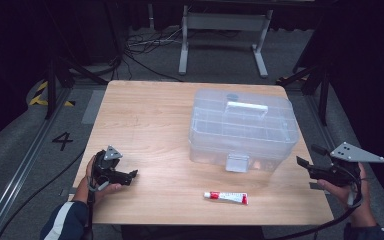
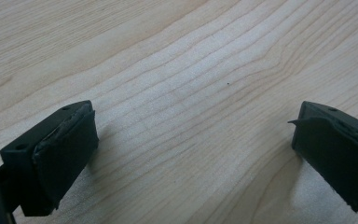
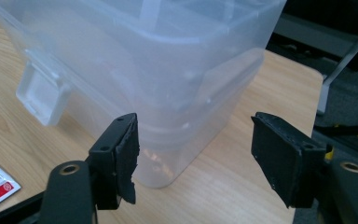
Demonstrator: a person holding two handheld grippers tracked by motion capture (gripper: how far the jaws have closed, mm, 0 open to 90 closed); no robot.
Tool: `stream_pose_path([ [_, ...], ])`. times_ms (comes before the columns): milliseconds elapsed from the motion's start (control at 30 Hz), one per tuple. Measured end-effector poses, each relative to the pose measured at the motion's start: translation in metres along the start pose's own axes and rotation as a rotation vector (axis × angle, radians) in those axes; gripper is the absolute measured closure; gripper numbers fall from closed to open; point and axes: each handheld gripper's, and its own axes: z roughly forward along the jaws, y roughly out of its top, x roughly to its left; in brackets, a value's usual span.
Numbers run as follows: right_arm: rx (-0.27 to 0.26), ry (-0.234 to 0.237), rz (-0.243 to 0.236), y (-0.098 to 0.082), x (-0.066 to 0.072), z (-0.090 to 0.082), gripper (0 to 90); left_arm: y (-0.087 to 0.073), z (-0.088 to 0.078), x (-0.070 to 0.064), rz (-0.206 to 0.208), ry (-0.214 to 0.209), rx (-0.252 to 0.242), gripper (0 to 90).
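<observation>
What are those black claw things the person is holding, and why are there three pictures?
Those are grippers, like big tweezers a person squeezes by hand. One picture comes from a camera up high, looking down at the wooden table. There you see the left gripper resting on the table and the right gripper held up by the table's edge. The other two pictures come from little cameras riding on each gripper, looking out between its two black jaws. Both grippers are open and hold nothing. On the table stand a see-through plastic box with its lid on and a small red and white tube lying in front of it.
</observation>
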Motion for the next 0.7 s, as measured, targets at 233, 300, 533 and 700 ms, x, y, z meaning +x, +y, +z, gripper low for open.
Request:
stream_pose_path([
  [233, -0.006, -0.021, -0.059, 0.032, 0.002, 0.003, 32.4, 0.000, 0.000, 0.000, 0.001, 0.000, 0.000, 0.5],
  [300, 0.003, -0.052, -0.078, 0.036, 0.002, 0.005, 32.7, 0.000, 0.000, 0.000, 0.001, 0.000, 0.000, 0.6],
  [533, -0.057, -0.036, -0.050, 0.051, -0.002, 0.009, 33.9, 0.000, 0.000, 0.000, 0.001, -0.001, 0.001, 0.6],
  [700, -0.065, -0.017, -0.072, 0.063, 0.001, 0.014, 33.4, 0.000, 0.000, 0.000, 0.002, 0.001, 0.000, 0.6],
])
